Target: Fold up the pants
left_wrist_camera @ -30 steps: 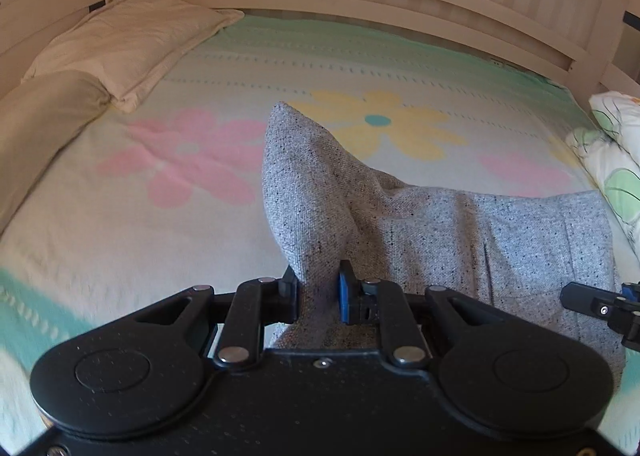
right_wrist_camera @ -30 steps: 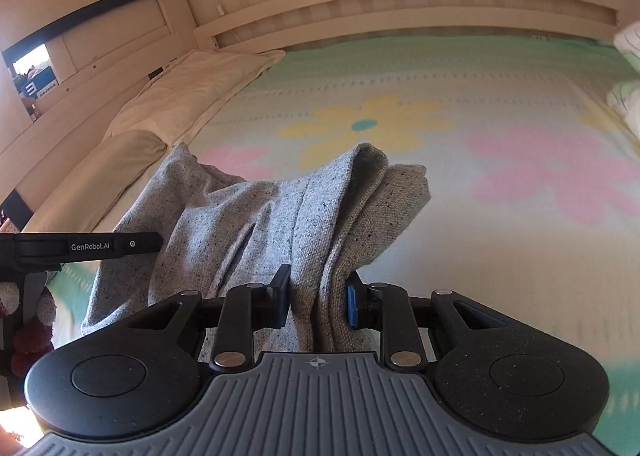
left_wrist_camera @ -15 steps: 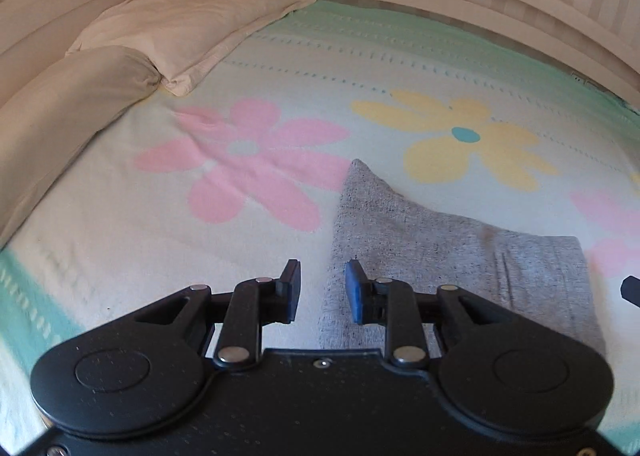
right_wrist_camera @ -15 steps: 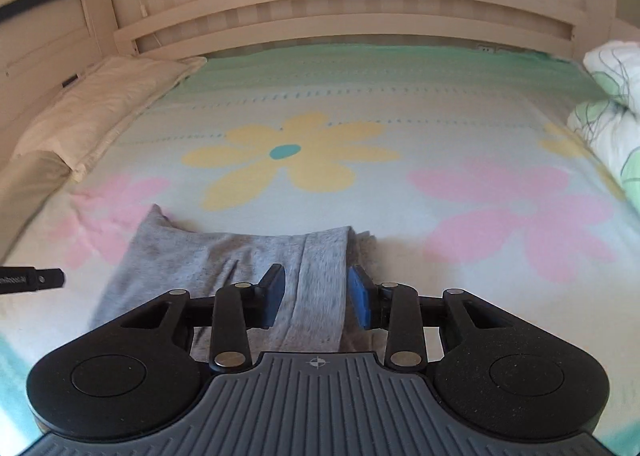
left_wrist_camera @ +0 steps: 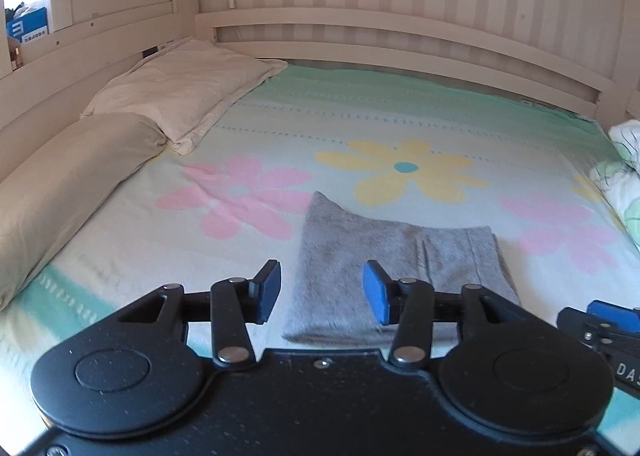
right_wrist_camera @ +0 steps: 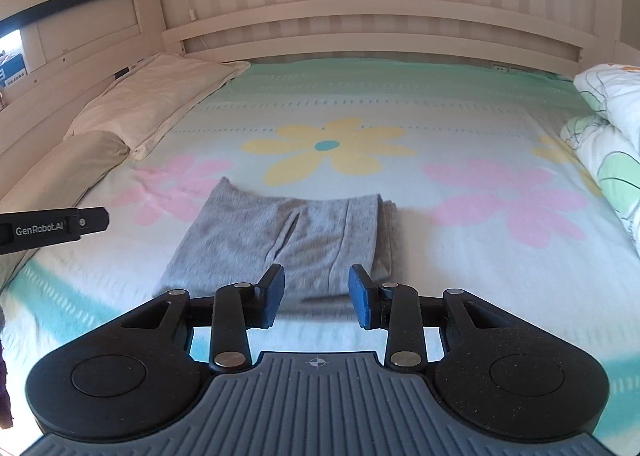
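The grey pants [left_wrist_camera: 384, 256] lie folded into a flat rectangle on the flowered bed sheet [left_wrist_camera: 280, 128], also seen as the grey pants [right_wrist_camera: 280, 240] in the right wrist view. My left gripper [left_wrist_camera: 322, 292] hovers above the near left part of the fold, its jaws opening, with nothing pinched between its blue pads. My right gripper [right_wrist_camera: 316, 292] hangs over the near right edge of the fold, open and apart from the cloth. The tip of the right gripper shows at the lower right of the left wrist view, and the left gripper's finger [right_wrist_camera: 52, 228] at the left of the right wrist view.
Two beige pillows [left_wrist_camera: 180, 92] [left_wrist_camera: 60, 184] lie along the left side of the bed. A white bundled quilt with green print [right_wrist_camera: 608, 136] sits at the right edge. A wooden slatted headboard [right_wrist_camera: 372, 40] closes the far end.
Both grippers let go of the raised grey cloth, which dropped flat into a folded rectangle. Both then drew back and rose, and the left jaws spread wider.
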